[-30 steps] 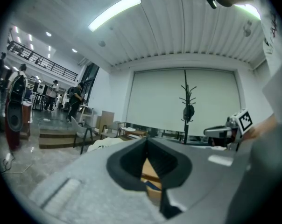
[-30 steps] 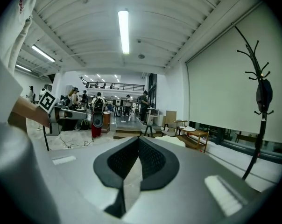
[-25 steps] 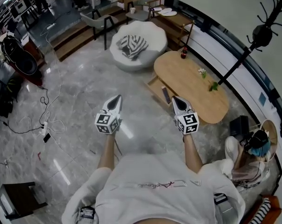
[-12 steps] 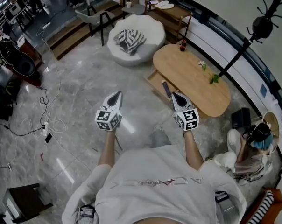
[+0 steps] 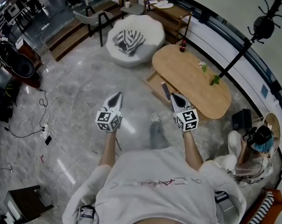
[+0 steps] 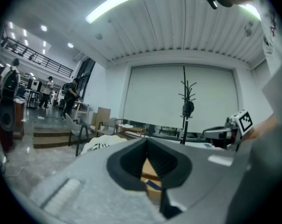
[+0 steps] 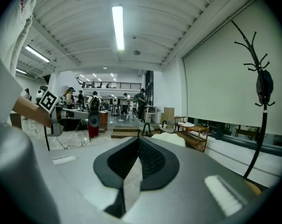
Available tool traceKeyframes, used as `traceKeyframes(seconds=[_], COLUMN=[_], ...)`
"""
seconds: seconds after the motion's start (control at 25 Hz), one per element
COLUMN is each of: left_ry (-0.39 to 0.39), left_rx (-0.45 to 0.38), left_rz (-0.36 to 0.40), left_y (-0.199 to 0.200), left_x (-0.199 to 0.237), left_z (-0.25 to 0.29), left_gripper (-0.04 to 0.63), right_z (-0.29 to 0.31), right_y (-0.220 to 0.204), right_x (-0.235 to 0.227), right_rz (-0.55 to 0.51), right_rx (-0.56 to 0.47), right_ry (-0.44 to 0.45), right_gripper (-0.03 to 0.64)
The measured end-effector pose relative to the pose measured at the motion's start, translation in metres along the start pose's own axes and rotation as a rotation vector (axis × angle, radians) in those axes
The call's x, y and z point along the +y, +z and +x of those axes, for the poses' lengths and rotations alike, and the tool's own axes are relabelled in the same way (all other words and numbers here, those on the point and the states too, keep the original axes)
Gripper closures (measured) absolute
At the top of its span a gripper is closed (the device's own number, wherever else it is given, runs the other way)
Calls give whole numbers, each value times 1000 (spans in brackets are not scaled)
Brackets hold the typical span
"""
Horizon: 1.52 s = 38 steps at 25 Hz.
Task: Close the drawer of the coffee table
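The oval wooden coffee table stands ahead and to the right in the head view. Its drawer is pulled out on the side facing me, with a dark flat item lying in it. My left gripper is shut and empty over the marble floor, well left of the drawer. My right gripper is shut and empty, its tip just short of the drawer's near corner. In the left gripper view the shut left gripper points at the drawer's wood. The right gripper points past the table.
A white pouf with a striped cloth sits beyond the drawer. A coat stand rises behind the table. A small bottle and plants stand on the tabletop. A person sits at the right. Cables lie on the floor at left.
Both grippers and my body have moved a little toward the table, and the right gripper's tip is nearer the drawer. Both stay shut.
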<state>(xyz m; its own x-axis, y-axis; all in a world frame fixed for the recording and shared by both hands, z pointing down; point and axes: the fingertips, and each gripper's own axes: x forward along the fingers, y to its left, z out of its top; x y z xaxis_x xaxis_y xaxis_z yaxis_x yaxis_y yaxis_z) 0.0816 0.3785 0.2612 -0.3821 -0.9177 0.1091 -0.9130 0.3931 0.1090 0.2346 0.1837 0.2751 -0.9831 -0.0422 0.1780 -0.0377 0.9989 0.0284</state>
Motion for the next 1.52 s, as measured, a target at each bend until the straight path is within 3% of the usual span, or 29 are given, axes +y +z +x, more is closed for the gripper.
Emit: traceKeyframes(seconds=[0.44,1.08,1.52], left_ry=[-9,54,114], left_rx=[4,2,-1], left_rz=[9,5,24], left_y=[19,71,93], left_x=[39,114,160], left_z=[94,270,347], left_gripper=[595,595,595], right_z=[76,234,323], right_y=[9,56,77], right_x=[-62,-198,-257], right_rz=[10,-2,-10], right_rx=[6,10,-6], right_ry=[4,74,141], right_gripper=[612,612,612])
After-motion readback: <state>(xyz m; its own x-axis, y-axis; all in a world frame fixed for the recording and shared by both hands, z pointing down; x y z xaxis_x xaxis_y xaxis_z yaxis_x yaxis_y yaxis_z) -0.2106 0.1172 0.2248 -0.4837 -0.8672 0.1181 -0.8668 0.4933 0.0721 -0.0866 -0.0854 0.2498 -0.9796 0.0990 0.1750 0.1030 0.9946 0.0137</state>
